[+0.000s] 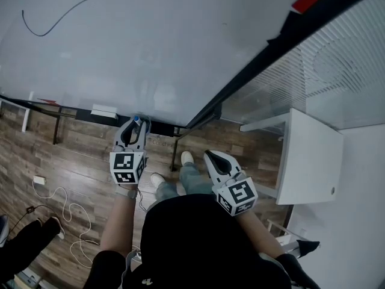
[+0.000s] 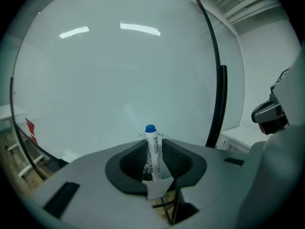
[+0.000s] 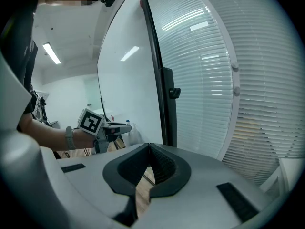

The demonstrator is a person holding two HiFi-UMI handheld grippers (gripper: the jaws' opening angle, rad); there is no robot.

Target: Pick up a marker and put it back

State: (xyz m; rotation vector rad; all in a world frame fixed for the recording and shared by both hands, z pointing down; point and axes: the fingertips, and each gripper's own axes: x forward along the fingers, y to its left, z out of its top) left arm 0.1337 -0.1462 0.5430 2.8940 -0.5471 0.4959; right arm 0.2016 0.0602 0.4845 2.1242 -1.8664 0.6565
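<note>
1. At the left, your left gripper [image 1: 134, 125] sits at the bottom edge of the whiteboard [image 1: 150, 47]. Its jaws are slightly parted, with the marker [image 2: 152, 151] standing between them. The left pad touches the barrel and a sliver of gap shows on the right, so the hold reads as slack, not clamped.
2. The marker's long axis runs straight along the jaws, with the blue cap pointing at the whiteboard and close to its surface. Whether that end rests on the whiteboard's ledge cannot be told.
3. To the right, your right gripper [image 1: 212, 157] hangs well back from the whiteboard, near its black frame. Its jaws are closed tip to tip on nothing.
4. The left gripper is plainly the nearer one. The coming move likely means drawing it straight back along the marker's axis, away from the whiteboard, without dragging the barrel.
</note>
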